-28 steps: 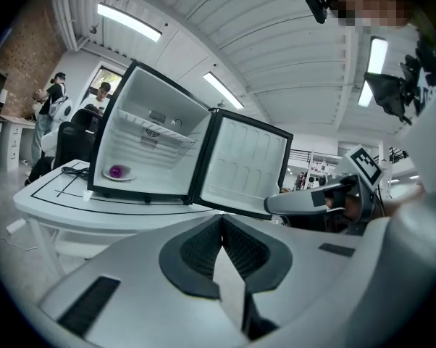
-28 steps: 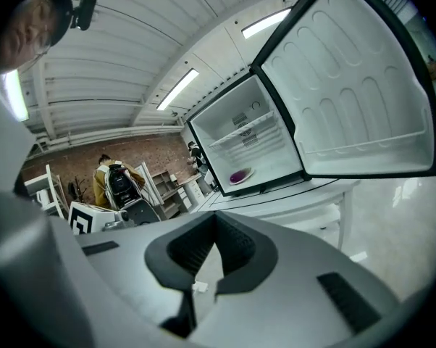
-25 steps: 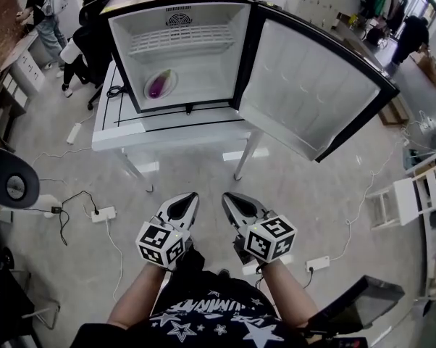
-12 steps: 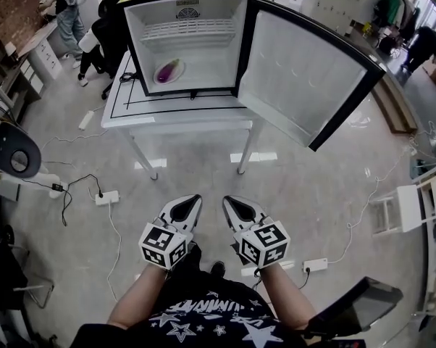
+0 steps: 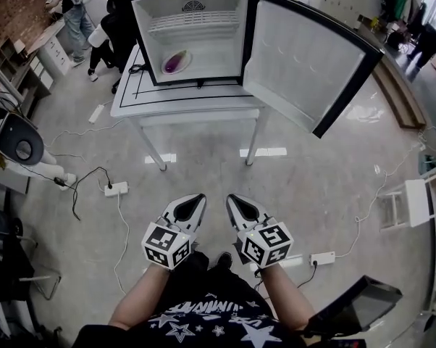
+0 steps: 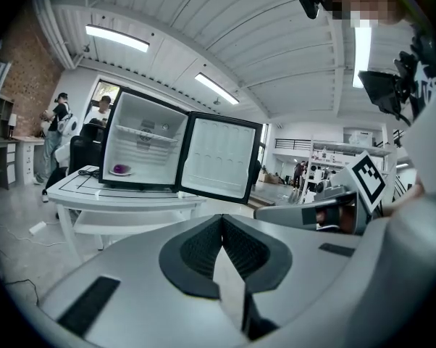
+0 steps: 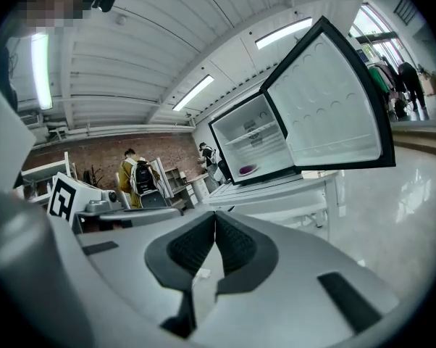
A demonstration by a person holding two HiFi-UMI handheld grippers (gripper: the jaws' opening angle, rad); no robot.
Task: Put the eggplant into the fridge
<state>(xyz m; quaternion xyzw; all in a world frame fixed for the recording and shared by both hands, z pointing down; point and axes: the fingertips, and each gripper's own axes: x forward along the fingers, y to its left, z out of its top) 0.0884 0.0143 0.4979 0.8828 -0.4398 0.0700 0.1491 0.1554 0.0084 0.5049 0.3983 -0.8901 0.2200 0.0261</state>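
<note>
Withdrawing from the fridge (image 5: 196,46) with left gripper (image 5: 195,200) and right gripper (image 5: 235,201) clenched empty; eggplant (image 5: 176,61) stays inside at left, so only the door (image 5: 305,56) needs closing

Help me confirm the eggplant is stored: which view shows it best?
Head view: it looks down on the eggplant on its plate in the open fridge. Both gripper views show just a tiny purple spot.

Your shirt (image 5: 203,323) carries one line of white block lettering across the chest, above printed stars. The letters are too distorted to read with confidence. The cube (image 5: 166,245) on your left tongs (image 5: 198,199) and the cube (image 5: 266,243) on your right tongs (image 5: 231,199) bear black-and-white square code patterns only, no words or numbers.
</note>
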